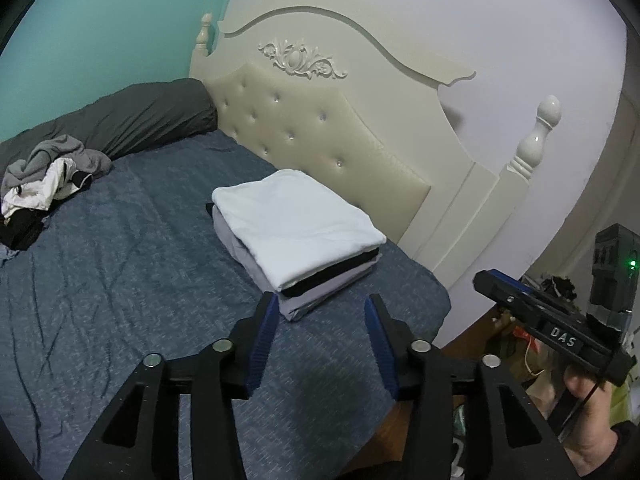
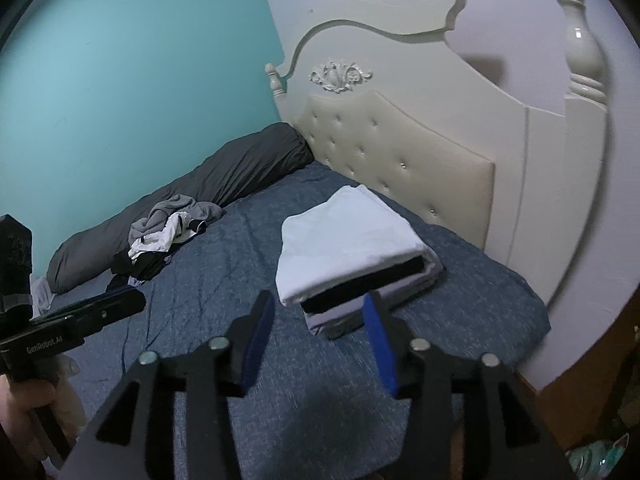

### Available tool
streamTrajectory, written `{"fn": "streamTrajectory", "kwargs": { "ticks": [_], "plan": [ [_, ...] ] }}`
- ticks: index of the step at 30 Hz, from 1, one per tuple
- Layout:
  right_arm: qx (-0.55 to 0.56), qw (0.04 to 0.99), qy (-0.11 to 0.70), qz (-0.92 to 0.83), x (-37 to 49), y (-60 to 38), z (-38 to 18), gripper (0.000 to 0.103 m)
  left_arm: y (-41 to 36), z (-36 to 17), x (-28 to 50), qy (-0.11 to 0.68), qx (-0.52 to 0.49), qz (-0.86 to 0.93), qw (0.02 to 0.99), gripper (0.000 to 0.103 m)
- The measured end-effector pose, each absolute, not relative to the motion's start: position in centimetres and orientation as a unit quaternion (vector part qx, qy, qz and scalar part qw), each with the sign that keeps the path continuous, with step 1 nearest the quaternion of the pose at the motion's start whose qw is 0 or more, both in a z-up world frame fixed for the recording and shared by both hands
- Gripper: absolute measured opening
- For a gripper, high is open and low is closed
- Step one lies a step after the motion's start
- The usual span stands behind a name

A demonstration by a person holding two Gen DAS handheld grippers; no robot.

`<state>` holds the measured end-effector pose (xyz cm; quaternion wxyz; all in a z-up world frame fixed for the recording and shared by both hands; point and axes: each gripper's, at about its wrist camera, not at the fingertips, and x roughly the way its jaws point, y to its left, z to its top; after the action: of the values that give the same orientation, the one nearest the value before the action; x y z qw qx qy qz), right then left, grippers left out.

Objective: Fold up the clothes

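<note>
Left wrist view: left gripper (image 1: 320, 316), black frame with blue pads, jaws spread and holding nothing; neat stack of folded garments (image 1: 296, 232), white piece on top, black and pale lilac beneath, lying on the blue mottled bedsheet (image 1: 132, 264) just ahead of the fingertips and near the cream tufted headboard (image 1: 320, 132); loose heap of grey, white and black clothes (image 1: 44, 184) well apart from the stack, beside the dark grey rolled duvet (image 1: 140, 116); right gripper (image 1: 540, 320) off the bed's edge, its jaws not legible here. Right wrist view: right gripper (image 2: 320, 320) likewise parted and empty, the stack (image 2: 348, 248) just beyond its tips; heap (image 2: 172, 232) far from the stack. Risk, as judged: a low sweep towards the heap could clip the stack and skew its layers; pinching several heaped garments at once would drag a tangle.
</note>
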<state>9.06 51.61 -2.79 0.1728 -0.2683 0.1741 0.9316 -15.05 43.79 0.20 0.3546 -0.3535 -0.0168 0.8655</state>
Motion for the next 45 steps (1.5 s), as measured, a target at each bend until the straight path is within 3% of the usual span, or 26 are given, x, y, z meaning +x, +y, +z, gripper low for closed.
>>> {"fn": "streamTrajectory", "kwargs": {
  "ticks": [4,15,30,35,38,45],
  "plan": [
    [-0.265,0.189,0.171,0.930,10.5,50.5,-2.5,0.060,43.1,0.3,-14.1,-0.012,-0.351,0.866,0.356,0.055],
    [-0.264,0.213,0.170,0.925,14.1,47.4,-1.8,0.073,41.2,1.1,-10.9,0.001,-0.332,0.873,0.358,0.078],
    [-0.259,0.244,0.160,0.921,17.8,43.8,-2.4,0.093,38.9,0.7,-7.4,0.024,-0.324,0.881,0.344,0.088],
    [-0.261,0.247,0.162,0.919,18.5,43.2,-2.8,0.093,38.5,0.9,-6.3,0.026,-0.320,0.882,0.344,0.092],
    [-0.263,0.248,0.164,0.918,19.0,42.8,-3.1,0.093,38.3,1.0,-5.7,0.024,-0.317,0.882,0.347,0.103],
    [-0.268,0.247,0.173,0.915,19.8,42.0,-4.0,0.094,37.7,0.9,-4.8,0.027,-0.316,0.879,0.357,0.103]
  ]
}}
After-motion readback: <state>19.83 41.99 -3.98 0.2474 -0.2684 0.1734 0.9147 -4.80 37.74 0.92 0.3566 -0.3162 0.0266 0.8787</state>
